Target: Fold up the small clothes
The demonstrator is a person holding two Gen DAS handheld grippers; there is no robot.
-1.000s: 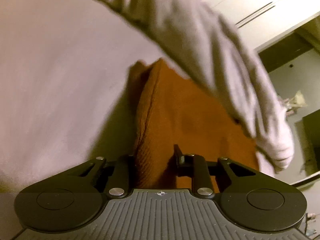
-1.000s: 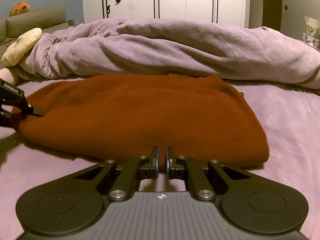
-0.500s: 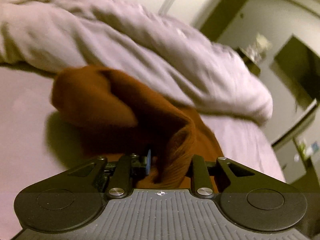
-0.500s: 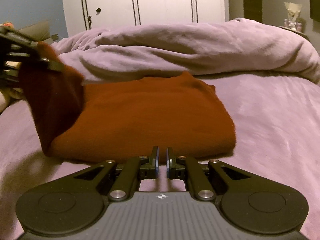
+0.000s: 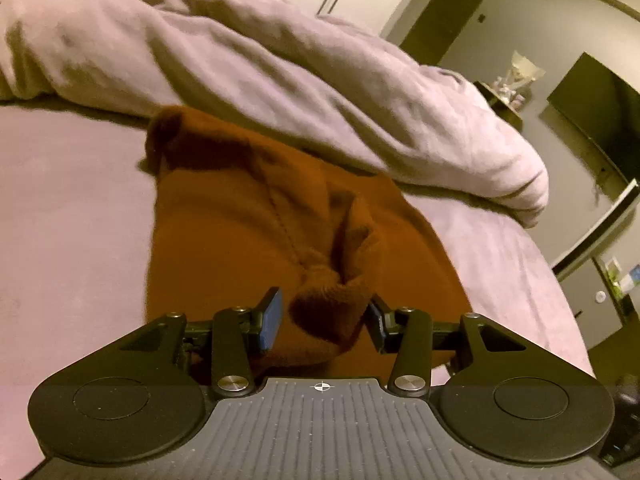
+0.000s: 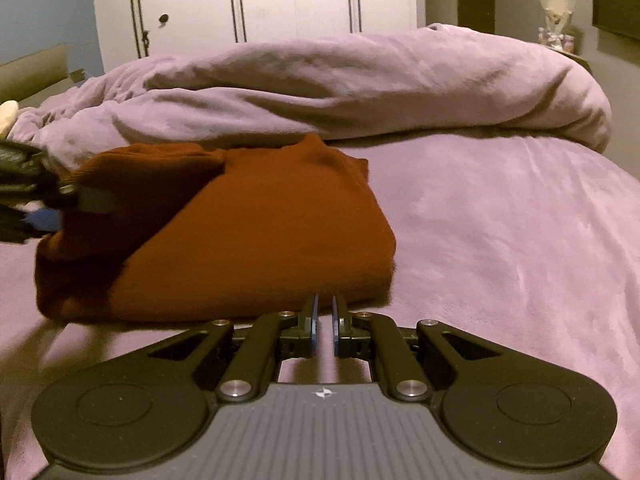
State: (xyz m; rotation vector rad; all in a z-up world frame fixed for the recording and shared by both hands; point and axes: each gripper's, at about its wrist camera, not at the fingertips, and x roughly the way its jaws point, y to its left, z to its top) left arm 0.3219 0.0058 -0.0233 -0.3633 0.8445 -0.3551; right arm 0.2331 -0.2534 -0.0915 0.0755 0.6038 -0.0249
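Opening left claw (image 5: pixel 324 316) around rust sweater (image 5: pixel 224 232); no legible writing.

No readable text (only blurred shapes) anywhere.

The left gripper (image 6: pixel 60 208) is cut off by the right wrist view's left edge and blurred. The near edge of the rust sweater (image 5: pixel 224 240) is hidden behind the gripper body in the left wrist view
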